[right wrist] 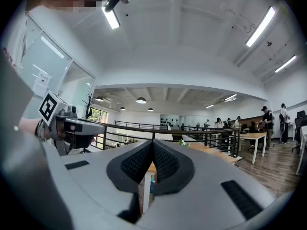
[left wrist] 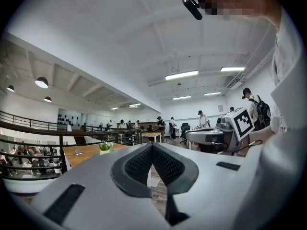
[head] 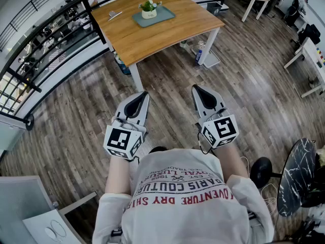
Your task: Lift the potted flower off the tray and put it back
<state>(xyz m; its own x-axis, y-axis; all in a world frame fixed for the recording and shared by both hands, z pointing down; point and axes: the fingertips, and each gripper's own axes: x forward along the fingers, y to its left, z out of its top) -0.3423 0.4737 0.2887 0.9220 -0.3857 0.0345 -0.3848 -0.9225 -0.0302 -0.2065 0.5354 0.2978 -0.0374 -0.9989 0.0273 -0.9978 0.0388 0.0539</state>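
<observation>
Trainee: Pads (left wrist: 139, 163) first. What condition do we record?

Lead: On the left gripper (left wrist: 151, 147) the ribbed pads meet at the tip with nothing between them. Only floor shows through the slot lower down. The right gripper (right wrist: 153, 145) reads the same: clenched and empty. Both point level, side by side in front of our chest.

Trainee: And the work item?

Lead: The potted flower (head: 149, 7) stands upright on the grey tray (head: 165, 15), toward the far side of the wooden table (head: 167, 37). We are well apart from it, with plank floor (head: 167, 80) between. We judge that the lift has not begun, so the step in hand is the approach.

Trainee: How do we perform it correctly?

Lead:
1. Walk to the near table edge before extending either arm; the pot looks out of reach from here.
2. Release the jaws of the working gripper wide before it nears the pot, not at contact.
3. Hold that gripper level and bring it in low, so the pads close on the white pot body rather than the leaves.
4. Centre the pot between the jaws. An off-centre close would likely tip it or drag the tray.
5. Hold the other gripper clear of the tray, ready to steady it if it slides.
</observation>
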